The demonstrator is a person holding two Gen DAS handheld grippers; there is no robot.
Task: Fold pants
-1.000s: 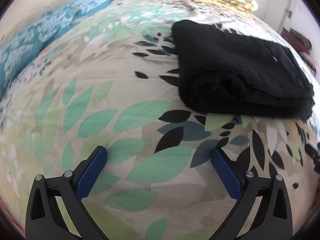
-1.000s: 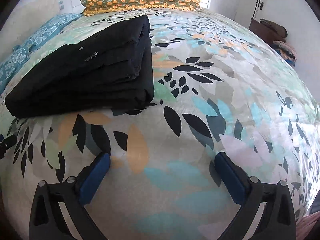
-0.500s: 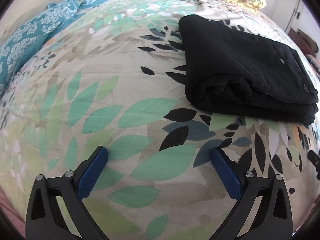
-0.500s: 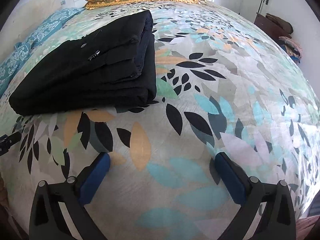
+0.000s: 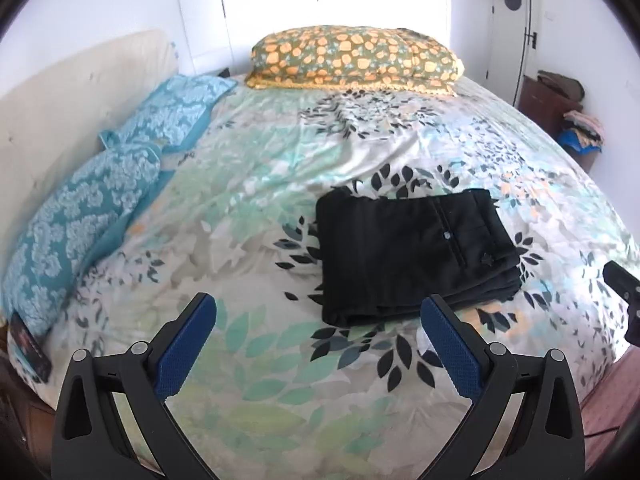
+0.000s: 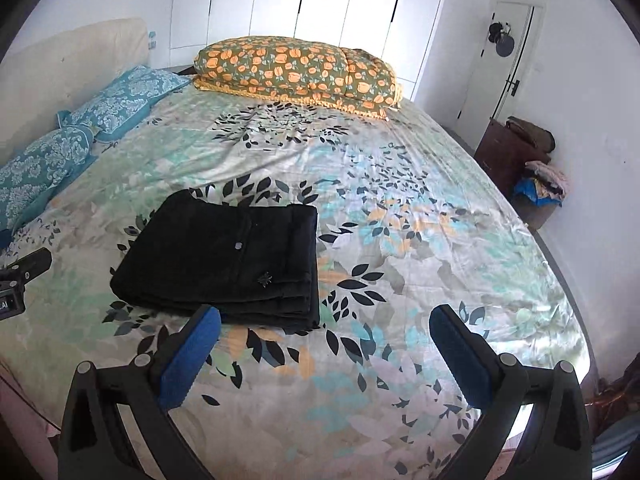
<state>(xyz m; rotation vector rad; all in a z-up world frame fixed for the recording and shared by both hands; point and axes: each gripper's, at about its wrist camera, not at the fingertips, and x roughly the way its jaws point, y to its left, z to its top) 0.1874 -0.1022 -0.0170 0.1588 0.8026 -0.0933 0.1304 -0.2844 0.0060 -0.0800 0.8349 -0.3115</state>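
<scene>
Black pants (image 5: 412,248) lie as a squared, layered stack on the leaf-print bed (image 5: 280,168), so the folding looks finished. Both the left hand-held gripper (image 5: 320,344) and right hand-held gripper (image 6: 326,354) hang spread wide and empty, just short of the stack's near edge. At most, a layer might need squaring. Beyond the pants sit an orange-flowered pillow (image 5: 352,58) and teal pillows (image 5: 80,208); nothing blocks the way.
</scene>
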